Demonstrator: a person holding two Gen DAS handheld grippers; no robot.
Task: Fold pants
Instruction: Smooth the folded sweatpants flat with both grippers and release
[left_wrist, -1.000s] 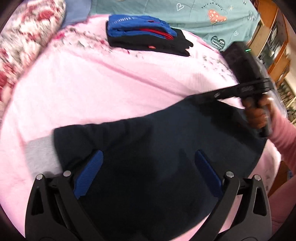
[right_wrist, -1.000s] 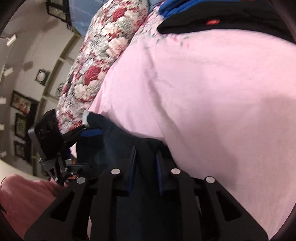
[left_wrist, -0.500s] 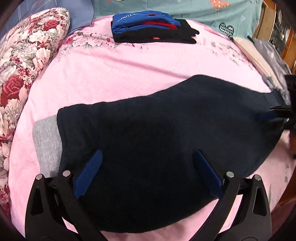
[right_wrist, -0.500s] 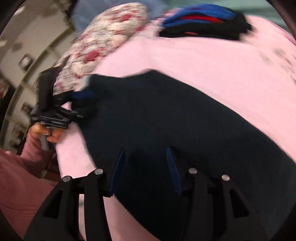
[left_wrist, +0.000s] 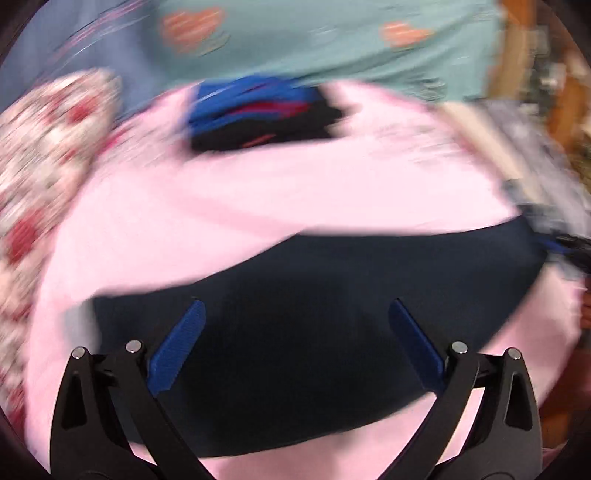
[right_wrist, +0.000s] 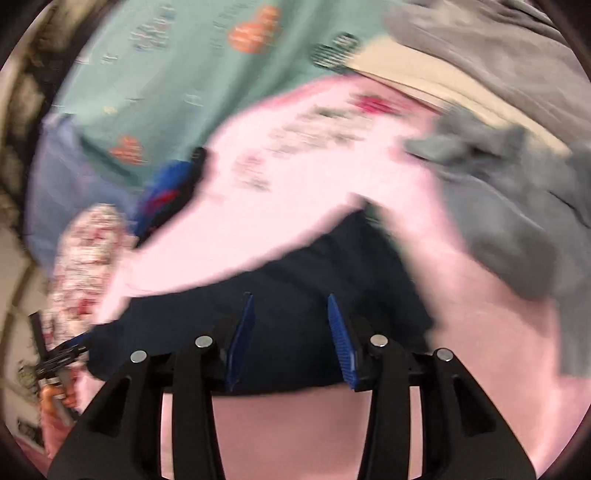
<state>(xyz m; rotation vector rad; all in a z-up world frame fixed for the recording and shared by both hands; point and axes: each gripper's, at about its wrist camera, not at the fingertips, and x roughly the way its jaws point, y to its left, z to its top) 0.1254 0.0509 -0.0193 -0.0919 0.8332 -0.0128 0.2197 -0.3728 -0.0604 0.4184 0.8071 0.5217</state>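
The dark navy fabric pants (left_wrist: 314, 325) are spread flat across the pink bedsheet (left_wrist: 258, 199), with a grey cuff just seen at their left end in the left wrist view. A teal printed sheet with orange hearts (left_wrist: 332, 40) is laid beyond the pink one, and a floral red-and-white pillow (left_wrist: 40, 147) is placed at the left. Crumpled grey garments (right_wrist: 517, 192) are piled to the right. A folded stack of blue and black clothes (left_wrist: 258, 114) is set at the far edge. The left gripper (left_wrist: 295, 314) is held wide open above the pants, nothing clamped. The right gripper (right_wrist: 290, 306) is parted with empty jaws over the pants' edge.
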